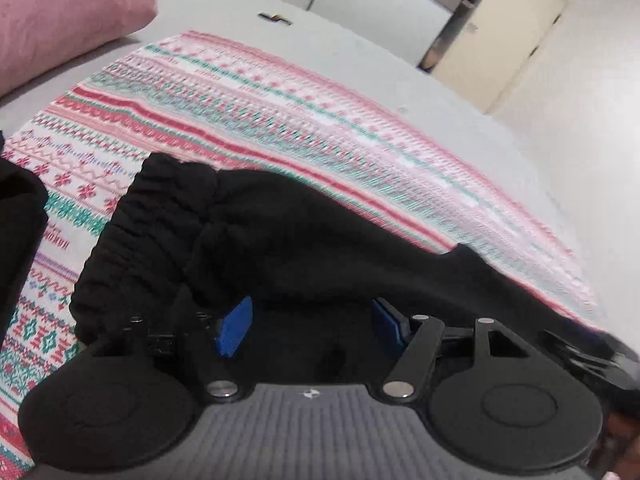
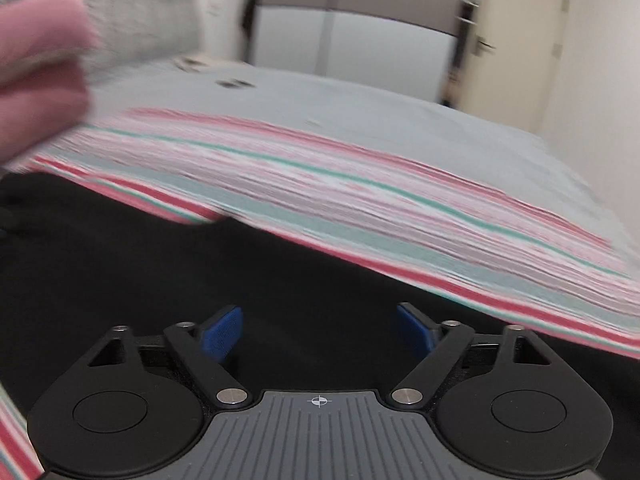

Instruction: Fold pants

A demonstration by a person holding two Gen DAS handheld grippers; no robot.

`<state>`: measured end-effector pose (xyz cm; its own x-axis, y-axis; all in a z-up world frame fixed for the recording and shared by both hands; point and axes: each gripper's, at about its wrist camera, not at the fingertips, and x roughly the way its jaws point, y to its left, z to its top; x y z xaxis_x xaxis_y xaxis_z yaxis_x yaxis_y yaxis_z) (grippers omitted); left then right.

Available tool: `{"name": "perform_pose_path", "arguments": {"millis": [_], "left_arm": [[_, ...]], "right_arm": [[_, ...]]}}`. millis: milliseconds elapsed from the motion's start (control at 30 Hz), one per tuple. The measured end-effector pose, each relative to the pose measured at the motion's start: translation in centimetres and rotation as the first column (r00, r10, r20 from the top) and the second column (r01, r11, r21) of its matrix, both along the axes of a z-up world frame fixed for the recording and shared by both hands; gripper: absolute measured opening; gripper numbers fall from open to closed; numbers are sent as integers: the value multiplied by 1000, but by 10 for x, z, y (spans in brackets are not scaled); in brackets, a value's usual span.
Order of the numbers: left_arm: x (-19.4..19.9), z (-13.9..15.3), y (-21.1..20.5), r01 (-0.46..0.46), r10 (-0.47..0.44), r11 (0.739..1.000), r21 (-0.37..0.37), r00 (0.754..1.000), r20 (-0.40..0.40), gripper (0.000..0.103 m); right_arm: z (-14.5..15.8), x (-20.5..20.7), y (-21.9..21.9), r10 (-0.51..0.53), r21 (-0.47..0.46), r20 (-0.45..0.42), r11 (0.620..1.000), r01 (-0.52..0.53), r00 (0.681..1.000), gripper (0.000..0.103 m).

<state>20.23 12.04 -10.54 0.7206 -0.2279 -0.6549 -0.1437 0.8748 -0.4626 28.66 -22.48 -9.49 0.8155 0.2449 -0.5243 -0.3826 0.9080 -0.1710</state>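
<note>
- Pale grey bedsheet covers the bed, with a pink, red and teal patterned knit blanket spread on it, a pink pillow at ten o'clock and cream wardrobe doors behind.
- Black soft fabric pants lie on the blanket, the gathered elastic waistband at nine o'clock from my left tongs.
- Left tongs stand released: the blue pads are spread wide, black cloth lying over and between them, nothing pinched that I can see.
- Right tongs also stand released over black cloth at six o'clock, gripping nothing; that view is smeared.
- I judge this the regrasp between folds.
- Next, I reckon, each pair must settle on an edge, clench through both layers, then carry the cloth over evenly.
</note>
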Motion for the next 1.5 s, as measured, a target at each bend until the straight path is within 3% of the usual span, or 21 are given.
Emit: {"name": "perform_pose_path", "arguments": {"millis": [33,100,200,267,333,567,667,767,833,900,1000,1167,1267,1400,1500], "left_arm": [[-1,1,1,10,-10,1000,-8,1000,9,85],[-1,1,1,32,-32,999,4,999,14,86],[7,-15,-2,49,-45,998,48,996,-73,86],[7,-19,-4,58,-54,997,57,996,-67,86],[7,-18,-4,66,-62,996,53,996,-64,86],[8,-16,13,90,-91,995,-34,995,-44,87],[-1,1,33,78,-74,993,-92,996,45,87],[-11,17,56,35,-16,991,-132,990,138,89],[-9,15,66,-3,22,987,-161,992,121,89],[1,6,69,-34,48,984,-177,996,74,89],[12,-3,59,-50,55,992,-117,998,43,89],[13,-9,58,-46,50,997,-68,998,47,89],[14,-12,55,-47,48,998,-35,998,35,88],[15,-7,51,-67,66,998,19,997,32,87],[6,6,37,-89,78,990,110,992,99,86]], "right_arm": [[0,3,14,28,29,-12,999,-27,1000,60],[0,16,45,60,84,-56,995,-55,997,27],[-1,55,73,51,149,-128,988,-32,990,24],[-6,91,94,19,168,-225,986,20,974,24],[-20,118,106,-47,106,-306,991,83,951,24],[-27,159,106,-124,50,-223,989,139,967,25],[-21,149,119,-151,21,-209,987,158,966,31],[4,110,111,-138,155,-165,974,163,977,32],[13,82,113,-71,201,-157,974,103,985,33],[8,49,130,20,144,-163,990,3,986,33],[-13,11,154,101,65,-212,994,-89,972,33],[-31,-35,144,107,-20,-200,993,-113,974,37],[-35,-50,119,112,41,-232,994,-105,966,37],[-38,-74,104,133,40,-236,991,-127,962,37],[-40,-74,93,148,86,-242,988,-131,959,37]]}}
